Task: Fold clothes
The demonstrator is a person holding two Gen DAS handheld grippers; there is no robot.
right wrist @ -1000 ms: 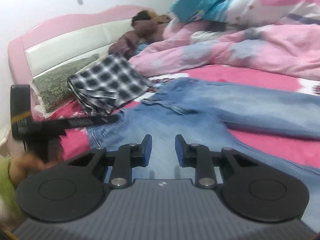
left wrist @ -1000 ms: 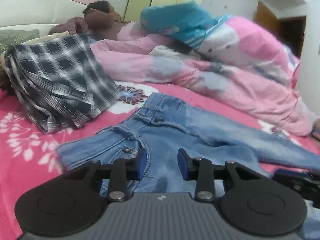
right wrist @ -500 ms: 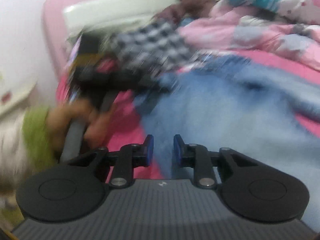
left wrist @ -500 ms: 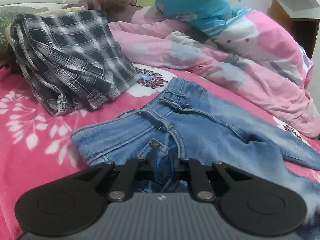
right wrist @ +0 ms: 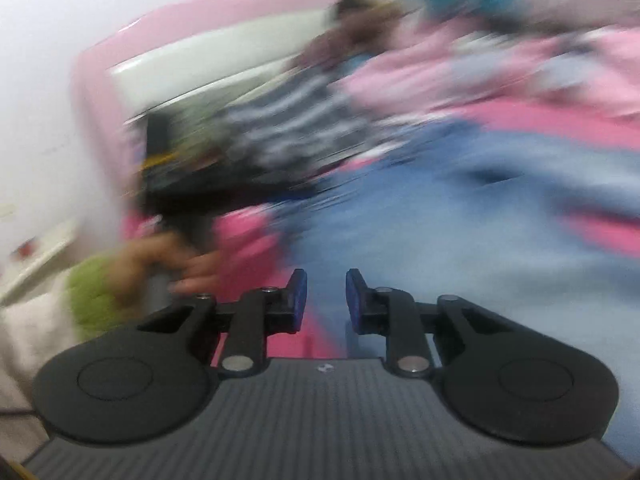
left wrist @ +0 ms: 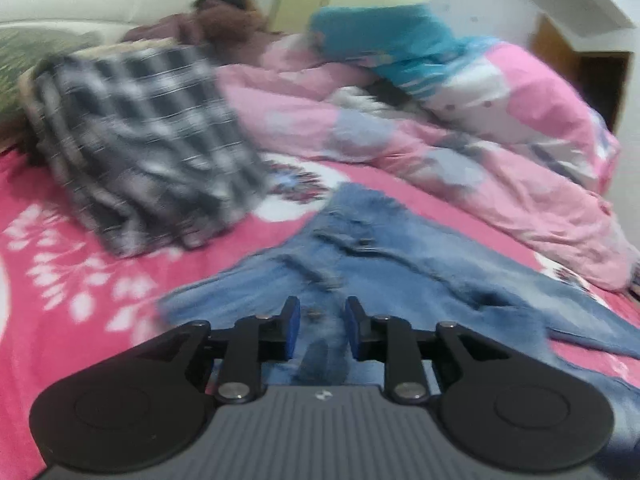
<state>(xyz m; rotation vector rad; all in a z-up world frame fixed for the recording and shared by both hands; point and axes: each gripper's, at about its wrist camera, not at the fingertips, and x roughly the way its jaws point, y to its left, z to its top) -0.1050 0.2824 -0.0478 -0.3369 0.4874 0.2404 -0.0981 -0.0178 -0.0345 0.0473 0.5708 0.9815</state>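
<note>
Light blue jeans (left wrist: 400, 264) lie spread on the pink flowered bedsheet (left wrist: 80, 280), waistband toward me and legs running off to the right. My left gripper (left wrist: 320, 314) hangs open just over the fly area, and a small ridge of denim stands up between its fingers. In the blurred right wrist view the jeans (right wrist: 420, 216) fill the middle and right. My right gripper (right wrist: 325, 292) is open above their near edge, holding nothing. A person's hand (right wrist: 172, 264) holds the left gripper's handle at the left.
A folded black-and-white plaid shirt (left wrist: 148, 148) rests on the sheet left of the jeans. A bunched pink duvet (left wrist: 440, 140) with a teal blanket (left wrist: 392, 48) runs along the back and right. A brown garment (left wrist: 216, 16) and the headboard (right wrist: 180, 60) are behind.
Half a second ago my left gripper was pinched on the jeans near the fly; now its fingers are apart and it has drawn back. My right gripper has swung fast, staying open.
</note>
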